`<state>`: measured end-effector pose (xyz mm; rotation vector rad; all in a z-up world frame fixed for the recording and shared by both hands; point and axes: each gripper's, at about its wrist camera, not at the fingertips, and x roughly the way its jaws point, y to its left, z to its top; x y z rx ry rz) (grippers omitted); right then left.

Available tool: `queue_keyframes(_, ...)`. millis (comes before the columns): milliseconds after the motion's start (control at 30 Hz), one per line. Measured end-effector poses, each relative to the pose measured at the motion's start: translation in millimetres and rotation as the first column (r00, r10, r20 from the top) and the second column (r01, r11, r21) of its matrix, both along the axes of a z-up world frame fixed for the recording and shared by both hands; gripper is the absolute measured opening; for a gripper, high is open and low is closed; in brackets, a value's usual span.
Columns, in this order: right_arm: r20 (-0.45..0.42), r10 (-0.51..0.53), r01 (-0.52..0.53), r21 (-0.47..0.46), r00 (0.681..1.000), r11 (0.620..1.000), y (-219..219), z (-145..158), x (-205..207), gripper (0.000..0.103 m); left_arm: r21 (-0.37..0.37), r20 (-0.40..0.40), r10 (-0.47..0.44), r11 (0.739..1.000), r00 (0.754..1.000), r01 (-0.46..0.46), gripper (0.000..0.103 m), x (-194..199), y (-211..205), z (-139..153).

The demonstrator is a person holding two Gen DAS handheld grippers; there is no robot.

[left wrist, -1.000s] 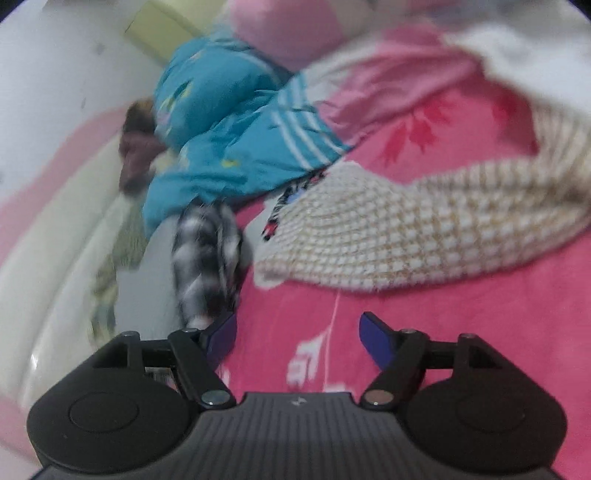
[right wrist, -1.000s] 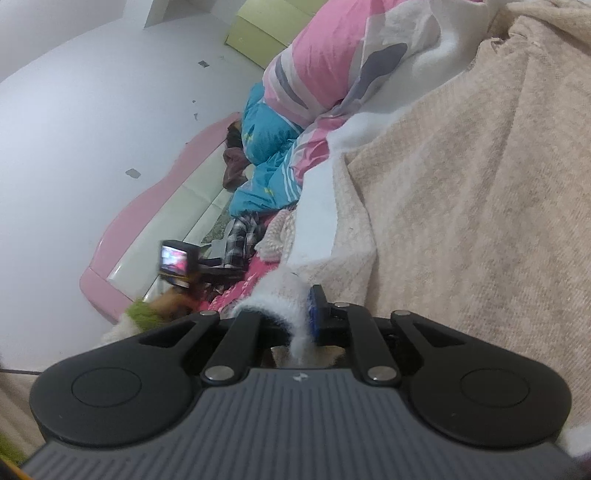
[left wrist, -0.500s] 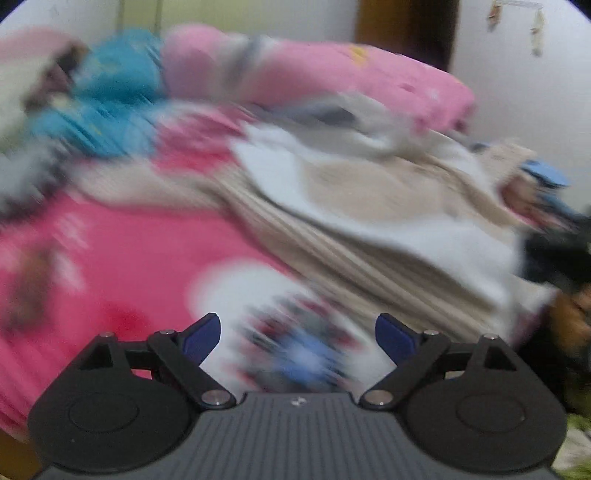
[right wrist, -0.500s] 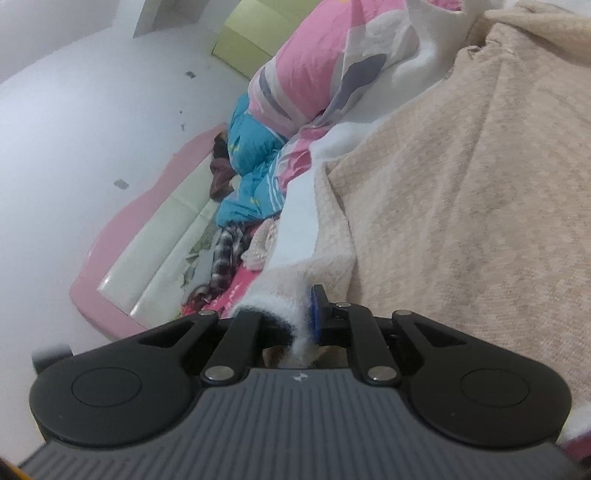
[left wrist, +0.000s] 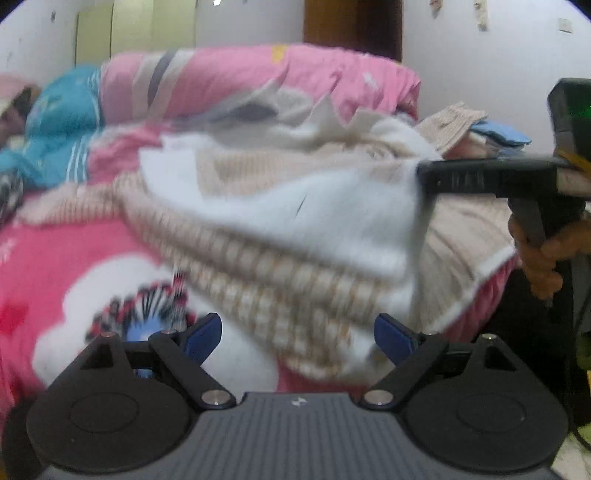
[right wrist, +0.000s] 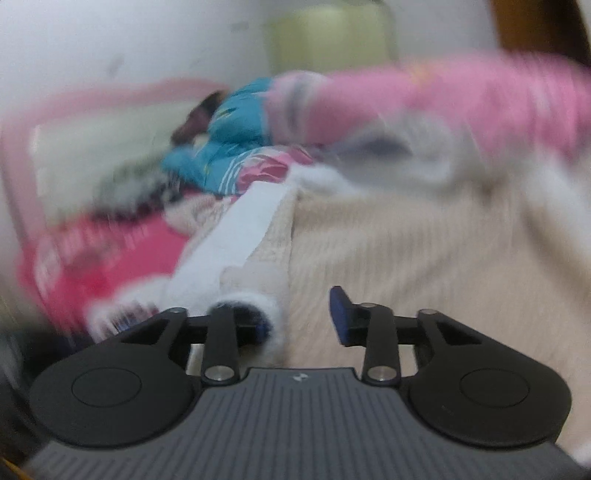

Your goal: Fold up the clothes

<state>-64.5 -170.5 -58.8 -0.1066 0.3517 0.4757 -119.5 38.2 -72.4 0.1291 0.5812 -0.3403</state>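
Note:
A beige checked garment (left wrist: pixel 280 273) with a white fleece lining (left wrist: pixel 295 206) lies bunched on the pink bedsheet (left wrist: pixel 48 258). My left gripper (left wrist: pixel 297 338) hovers open just in front of its near hem, with nothing between the fingers. In the right wrist view, which is blurred, the same beige garment (right wrist: pixel 424 251) fills the right side. My right gripper (right wrist: pixel 299 321) is open there, and a white fleecy edge (right wrist: pixel 258 299) still drapes over its left finger. The left wrist view shows the right gripper's body (left wrist: pixel 487 177) at the garment's far right edge, held by a hand (left wrist: pixel 543 254).
A rolled pink quilt (left wrist: pixel 258 77) and a blue garment (left wrist: pixel 59 122) lie at the back of the bed. A dark plaid cloth (right wrist: pixel 129 184) sits near the pink and cream headboard (right wrist: pixel 74 140). A brown door (left wrist: pixel 351 26) stands behind. The bed's edge drops off at right.
The right gripper went from shut on the fleecy edge to open. The left gripper swung right, away from the plaid cloth, and now faces the beige garment.

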Motion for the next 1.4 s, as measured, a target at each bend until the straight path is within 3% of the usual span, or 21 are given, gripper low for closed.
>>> queue_keyframes(100, 0.177, 0.089, -0.033, -0.298, 0.980, 0.954, 30, 1, -18, 0.046, -0.001, 0.034, 0.000, 1.000, 0.999, 0.000, 0.091, 6, -4, 0)
queue_keyframes(233, 0.286, 0.291, -0.055, -0.620, 0.913, 0.783, 54, -16, -40, 0.047, -0.024, 0.049, 0.002, 1.000, 0.999, 0.000, 0.090, 12, 1, 0)
queue_keyframes(500, 0.226, 0.597, -0.128, -0.861, 0.770, 0.491, 84, -37, -64, 0.044, -0.115, 0.039, 0.038, 0.993, 0.999, -0.033, 0.087, 23, 27, 5)
queue_keyframes(533, 0.208, 0.628, -0.136, -0.881, 0.750, 0.454, 87, -41, -67, 0.039, -0.130, 0.036, 0.044, 0.991, 0.998, -0.039, 0.086, 25, 30, 6)
queue_keyframes(567, 0.193, 0.648, -0.148, -0.889, 0.736, 0.433, 90, -44, -68, 0.027, -0.144, 0.032, 0.049, 0.989, 0.998, -0.044, 0.086, 26, 33, 7)
queue_keyframes(600, 0.182, 0.652, -0.166, -0.885, 0.736, 0.435, 92, -45, -68, 0.021, -0.157, 0.027, 0.052, 0.986, 0.998, -0.047, 0.086, 25, 37, 7)
queue_keyframes(633, 0.181, 0.638, -0.186, -0.866, 0.749, 0.464, 93, -43, -68, 0.010, -0.171, 0.023, 0.055, 0.984, 0.998, -0.050, 0.086, 24, 41, 8)
queue_keyframes(667, 0.192, 0.608, -0.207, -0.827, 0.770, 0.523, 93, -37, -64, 0.007, -0.187, 0.022, 0.057, 0.981, 0.998, -0.052, 0.086, 23, 44, 9)
queue_keyframes(700, 0.203, 0.570, -0.229, -0.771, 0.797, 0.595, 92, -29, -59, 0.006, -0.205, 0.022, 0.058, 0.977, 0.998, -0.053, 0.086, 21, 48, 10)
queue_keyframes(733, 0.210, 0.505, -0.254, -0.668, 0.837, 0.699, 85, -14, -49, 0.005, -0.219, 0.018, 0.054, 0.975, 0.998, -0.049, 0.086, 19, 51, 11)
queue_keyframes(800, 0.187, 0.337, -0.256, -0.357, 0.923, 0.898, 58, 15, -24, 0.004, -0.241, 0.003, 0.039, 0.970, 0.999, -0.037, 0.086, 15, 55, 10)
queue_keyframes(833, 0.145, 0.245, -0.225, -0.141, 0.959, 0.964, 31, 18, -9, 0.004, -0.252, -0.005, 0.031, 0.967, 1.000, -0.031, 0.086, 13, 57, 10)
queue_keyframes(867, 0.081, 0.161, -0.167, 0.078, 0.984, 0.983, 3, 21, 6, 0.004, -0.263, -0.012, 0.023, 0.965, 1.000, -0.025, 0.087, 11, 59, 10)
queue_keyframes(900, 0.001, 0.091, -0.087, 0.289, 0.996, 0.953, -24, 25, 21, 0.004, -0.261, -0.022, 0.009, 0.965, 1.000, -0.014, 0.087, 9, 58, 9)
queue_keyframes(933, -0.092, 0.040, 0.008, 0.469, 0.995, 0.883, -51, 23, 35, 0.004, -0.249, -0.033, -0.010, 0.969, 0.999, 0.001, 0.087, 8, 55, 7)
queue_keyframes(967, -0.190, 0.015, 0.103, 0.593, 0.982, 0.798, -76, 5, 45, 0.004, -0.233, -0.043, -0.028, 0.972, 0.999, 0.017, 0.087, 7, 51, 5)
queue_keyframes(1000, -0.282, 0.013, 0.189, 0.675, 0.959, 0.713, -96, -15, 53, 0.004, -0.212, -0.049, -0.042, 0.977, 0.998, 0.031, 0.087, 6, 46, 3)
queue_keyframes(1067, -0.400, 0.028, 0.306, 0.743, 0.916, 0.595, -118, -48, 60, 0.004, -0.164, -0.057, -0.064, 0.985, 0.996, 0.054, 0.087, 3, 35, -1)
queue_keyframes(1167, -0.441, 0.031, 0.350, 0.750, 0.897, 0.561, -124, -70, 56, 0.004, -0.085, -0.060, -0.086, 0.993, 0.994, 0.081, 0.087, 0, 17, -7)
queue_keyframes(1233, -0.434, 0.044, 0.341, 0.762, 0.900, 0.550, -125, -73, 55, 0.004, -0.032, -0.057, -0.095, 0.995, 0.994, 0.093, 0.087, -2, 6, -11)
queue_keyframes(1400, -0.418, 0.065, 0.313, 0.766, 0.906, 0.561, -123, -71, 62, 0.006, 0.088, -0.035, -0.107, 0.990, 0.994, 0.110, 0.087, -3, -20, -21)
